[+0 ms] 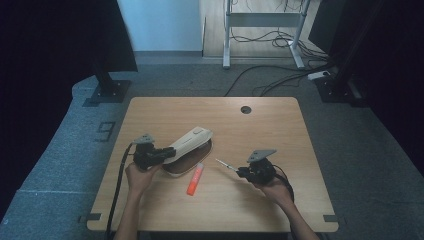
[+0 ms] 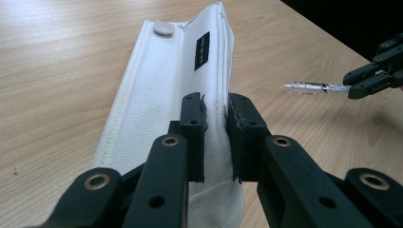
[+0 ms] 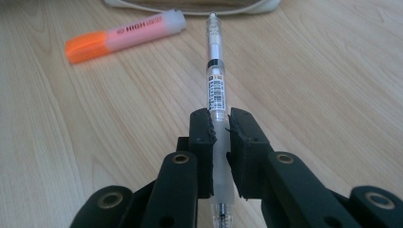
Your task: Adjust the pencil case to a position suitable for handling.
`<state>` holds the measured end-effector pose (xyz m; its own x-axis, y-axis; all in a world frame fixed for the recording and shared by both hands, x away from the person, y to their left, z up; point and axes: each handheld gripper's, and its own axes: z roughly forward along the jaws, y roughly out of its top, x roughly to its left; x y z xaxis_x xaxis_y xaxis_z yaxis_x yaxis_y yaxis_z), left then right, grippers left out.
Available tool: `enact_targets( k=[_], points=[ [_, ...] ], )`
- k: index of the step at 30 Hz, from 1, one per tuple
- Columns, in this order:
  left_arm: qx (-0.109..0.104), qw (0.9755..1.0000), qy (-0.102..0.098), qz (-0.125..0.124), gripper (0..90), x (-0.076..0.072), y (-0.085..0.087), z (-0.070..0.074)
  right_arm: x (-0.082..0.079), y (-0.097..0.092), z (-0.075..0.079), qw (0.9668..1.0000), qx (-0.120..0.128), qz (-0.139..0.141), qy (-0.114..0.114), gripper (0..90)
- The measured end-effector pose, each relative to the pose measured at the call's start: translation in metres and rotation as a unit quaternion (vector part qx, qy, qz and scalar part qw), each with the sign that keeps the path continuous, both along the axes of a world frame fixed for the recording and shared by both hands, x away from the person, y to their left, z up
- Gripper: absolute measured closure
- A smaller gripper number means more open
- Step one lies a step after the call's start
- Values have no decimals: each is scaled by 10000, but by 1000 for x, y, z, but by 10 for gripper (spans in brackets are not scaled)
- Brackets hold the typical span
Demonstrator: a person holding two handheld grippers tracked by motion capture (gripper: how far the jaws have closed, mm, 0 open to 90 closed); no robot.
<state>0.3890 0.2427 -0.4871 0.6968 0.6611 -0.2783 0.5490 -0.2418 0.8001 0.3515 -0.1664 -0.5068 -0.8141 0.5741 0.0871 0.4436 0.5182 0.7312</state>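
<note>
Both forearms are reaching in from the near edge of the tabletop [image 1: 150, 210], the left hand [image 1: 138, 175] gripping its tool level and the right hand [image 1: 272, 187] holding its tool pointed toward the middle. One white pencil case [image 2: 166, 109], one clear pen [image 3: 216, 85] and one orange highlighter [image 3: 123, 35] are lying in the scene. The left claw [image 2: 217, 118] is pinching the raised flap of the pencil case, jaws nearly together on the fabric. The right claw [image 3: 219, 135] is clamping tight on the pen's barrel, holding it just above the wood, near the highlighter.
</note>
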Motion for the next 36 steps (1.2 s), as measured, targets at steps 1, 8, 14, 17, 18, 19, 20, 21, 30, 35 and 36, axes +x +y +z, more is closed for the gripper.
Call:
enact_targets(
  k=[1,8,14,17,18,19,20,21,30,35,36],
  points=[
    [0,10000,0,0,778,0,0,0,0,0,0,10000,0,0,0,787],
    [-9,10000,-11,14,782,0,0,1,10,14,3,10000,12,66,-11,787],
    [-62,10000,-18,28,783,-1,1,2,20,29,4,9999,-5,134,-4,787],
    [-94,9999,-18,33,784,-1,1,2,23,33,4,9999,-3,153,-15,787],
    [-100,9999,-22,31,784,-1,1,2,26,37,5,9999,-2,169,-14,787],
    [-107,9999,-25,30,784,-1,1,2,26,37,5,9999,-2,169,-14,787],
    [-115,9999,-23,29,784,-1,1,2,28,41,6,9998,3,191,-8,787],
    [-117,9999,-24,25,784,-1,2,2,28,41,6,9998,3,191,-8,787],
    [-204,9998,-7,-19,784,0,3,2,39,61,6,9995,-54,300,5,787],
    [-240,9997,5,-33,783,0,3,2,44,67,5,9994,-81,326,18,787],
    [-247,9997,4,-32,783,0,3,2,45,69,5,9994,-92,342,28,787]
  ],
)
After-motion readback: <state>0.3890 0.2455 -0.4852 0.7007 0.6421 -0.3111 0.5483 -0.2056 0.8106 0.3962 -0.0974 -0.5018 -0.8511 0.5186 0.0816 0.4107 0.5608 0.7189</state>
